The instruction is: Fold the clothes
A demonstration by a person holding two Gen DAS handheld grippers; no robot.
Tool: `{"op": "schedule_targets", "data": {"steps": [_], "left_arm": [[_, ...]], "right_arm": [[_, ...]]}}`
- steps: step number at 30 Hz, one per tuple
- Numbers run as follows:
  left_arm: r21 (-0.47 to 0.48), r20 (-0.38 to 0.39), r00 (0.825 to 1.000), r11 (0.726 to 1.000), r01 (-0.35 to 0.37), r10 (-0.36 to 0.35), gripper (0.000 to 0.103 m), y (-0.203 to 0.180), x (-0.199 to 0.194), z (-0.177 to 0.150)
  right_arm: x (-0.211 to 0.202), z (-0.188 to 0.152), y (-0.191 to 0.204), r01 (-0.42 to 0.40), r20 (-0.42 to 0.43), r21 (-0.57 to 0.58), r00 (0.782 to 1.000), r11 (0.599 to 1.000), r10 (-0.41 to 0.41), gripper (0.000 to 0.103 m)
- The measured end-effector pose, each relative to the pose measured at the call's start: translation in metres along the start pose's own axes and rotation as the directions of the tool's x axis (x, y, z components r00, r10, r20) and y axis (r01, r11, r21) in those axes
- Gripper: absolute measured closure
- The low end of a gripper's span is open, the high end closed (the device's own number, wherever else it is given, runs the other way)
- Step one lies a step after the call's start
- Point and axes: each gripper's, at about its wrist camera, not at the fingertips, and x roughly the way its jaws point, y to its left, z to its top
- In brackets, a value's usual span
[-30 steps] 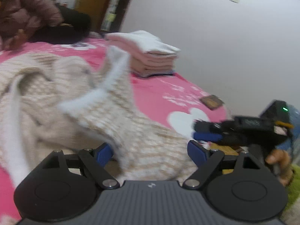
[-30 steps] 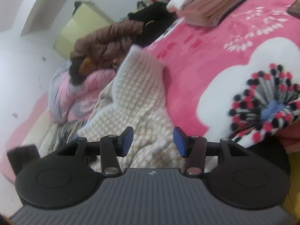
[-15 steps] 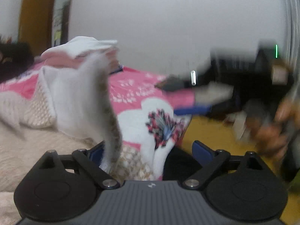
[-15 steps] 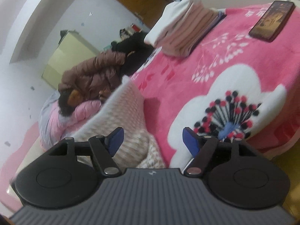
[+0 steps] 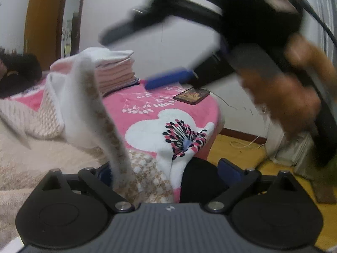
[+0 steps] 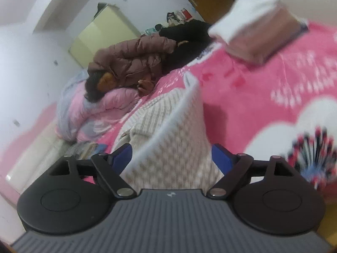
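Two grippers have swung since a second ago: your right gripper [image 6: 171, 158] is now lifted high past the left gripper [image 5: 166, 171]. Both stand wide open and grip nothing. The beige knit sweater [image 6: 179, 139] lies rumpled near the pink bed's [image 5: 168, 101] front edge, one flap sticking up, unfolded.

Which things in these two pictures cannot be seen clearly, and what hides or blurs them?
- Left wrist view: the right gripper and the hand holding it are smeared by motion blur.
- Left wrist view: the left gripper's near finger is hidden behind the raised beige and white knitted garment.
- Right wrist view: the stack of folded pink and white towels is blurred.
- Right wrist view: the garment's lower part is hidden by the gripper body.
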Motion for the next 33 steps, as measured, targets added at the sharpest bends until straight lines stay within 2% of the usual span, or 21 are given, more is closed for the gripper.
{"op": "schedule_targets", "data": {"steps": [3, 7, 9, 12, 13, 15, 16, 17, 19, 20, 21, 23, 26, 27, 30, 33], "left_arm": [[0.015, 0.013, 1.0, 1.0, -0.016, 0.015, 0.005, -0.004, 0.0, -0.005], [0.063, 0.016, 0.999, 0.997, -0.04, 0.039, 0.005, -0.01, 0.001, -0.01], [0.093, 0.015, 0.999, 0.995, -0.047, 0.046, 0.005, -0.012, 0.001, -0.012], [0.111, 0.006, 0.999, 0.993, -0.032, 0.031, 0.006, -0.01, -0.006, -0.017], [0.115, 0.002, 1.0, 0.993, -0.025, 0.025, 0.006, -0.009, -0.008, -0.019], [0.114, 0.002, 1.0, 0.993, -0.007, 0.007, 0.01, -0.004, -0.021, -0.019], [0.113, 0.002, 1.0, 0.994, 0.002, -0.003, 0.01, -0.001, -0.028, -0.018], [0.1, 0.0, 1.0, 0.995, 0.006, -0.006, 0.01, 0.006, -0.037, -0.016], [0.071, -0.006, 1.0, 0.997, 0.011, -0.011, 0.01, 0.021, -0.056, -0.011], [0.045, 0.001, 1.0, 0.999, 0.008, -0.008, 0.01, 0.033, -0.065, -0.004], [0.017, 0.008, 1.0, 1.0, 0.004, -0.005, 0.01, 0.045, -0.075, 0.004], [0.08, -0.026, 0.997, 0.994, -0.073, 0.075, 0.009, 0.059, -0.06, 0.018], [0.188, -0.07, 0.977, 0.964, -0.187, 0.203, 0.007, 0.08, -0.036, 0.04], [0.224, -0.082, 0.966, 0.949, -0.223, 0.246, 0.007, 0.087, -0.028, 0.048], [0.334, -0.106, 0.921, 0.886, -0.321, 0.374, 0.008, 0.108, -0.003, 0.07], [0.505, -0.208, 0.853, 0.799, -0.326, 0.479, 0.009, 0.124, 0.044, 0.059]], "right_arm": [[0.025, 0.031, 0.0, 0.013, -0.026, -0.002, 1.0, 1.0, -0.013, 0.016], [0.081, 0.058, -0.01, 0.022, -0.166, 0.072, 0.986, 0.997, -0.01, 0.016], [0.112, 0.057, -0.014, 0.032, -0.283, 0.085, 0.959, 0.996, -0.007, 0.016], [0.145, 0.038, -0.024, 0.128, -0.443, 0.059, 0.892, 0.99, -0.089, 0.017], [0.149, 0.03, -0.028, 0.135, -0.469, 0.05, 0.878, 0.99, -0.096, 0.018], [0.148, 0.018, -0.035, 0.139, -0.487, 0.011, 0.865, 0.99, -0.116, 0.026], [0.144, 0.015, -0.034, 0.131, -0.478, -0.029, 0.869, 0.991, -0.129, 0.032], [0.141, 0.013, -0.032, 0.123, -0.468, -0.069, 0.872, 0.99, -0.142, 0.044], [0.133, 0.008, -0.029, 0.111, -0.445, -0.158, 0.879, 0.981, -0.172, 0.059], [0.131, 0.006, -0.025, 0.111, -0.428, -0.221, 0.882, 0.969, -0.199, 0.071], [0.127, 0.004, -0.021, 0.116, -0.403, -0.279, 0.887, 0.953, -0.226, 0.077], [0.119, 0.002, -0.012, 0.146, -0.329, -0.376, 0.902, 0.915, -0.279, 0.085], [0.107, -0.004, -0.003, 0.204, -0.206, -0.476, 0.92, 0.855, -0.334, 0.088], [0.103, -0.008, -0.005, 0.213, -0.182, -0.478, 0.925, 0.852, -0.333, 0.089], [0.098, -0.014, -0.026, 0.212, -0.153, -0.391, 0.945, 0.896, -0.29, 0.088], [0.089, -0.02, -0.038, 0.194, -0.121, -0.317, 0.962, 0.928, -0.243, 0.086]]}}
